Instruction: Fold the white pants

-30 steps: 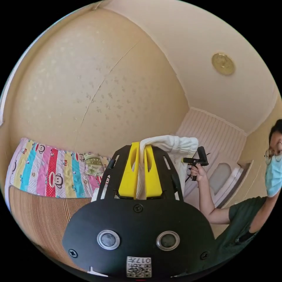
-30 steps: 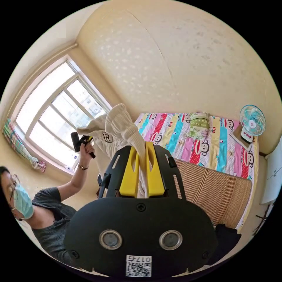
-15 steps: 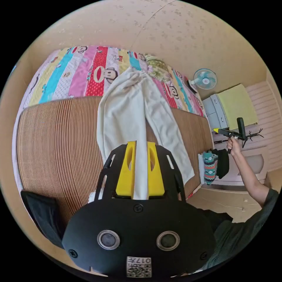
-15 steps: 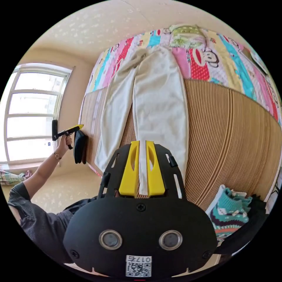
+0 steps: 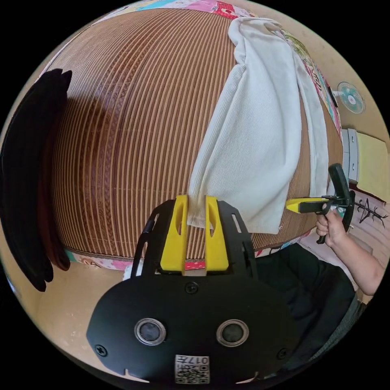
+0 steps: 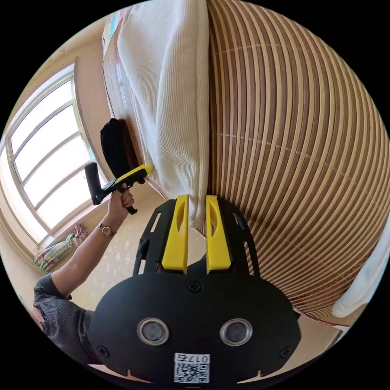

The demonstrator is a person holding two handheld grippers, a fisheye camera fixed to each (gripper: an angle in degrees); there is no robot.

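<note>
While flat on the striped mat (image 5: 122,122), ribbed white pants (image 5: 260,134), hem corners pinched in both grippers' jaws.

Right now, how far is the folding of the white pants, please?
Done: the white ribbed pants lie spread lengthwise on the brown striped bamboo mat, both legs flat. In hand: the left tool grips one corner of the near edge and the right tool grips the other, both at the mat's near border. Left: no fold is visible yet, so all folds are still to be made.
</note>
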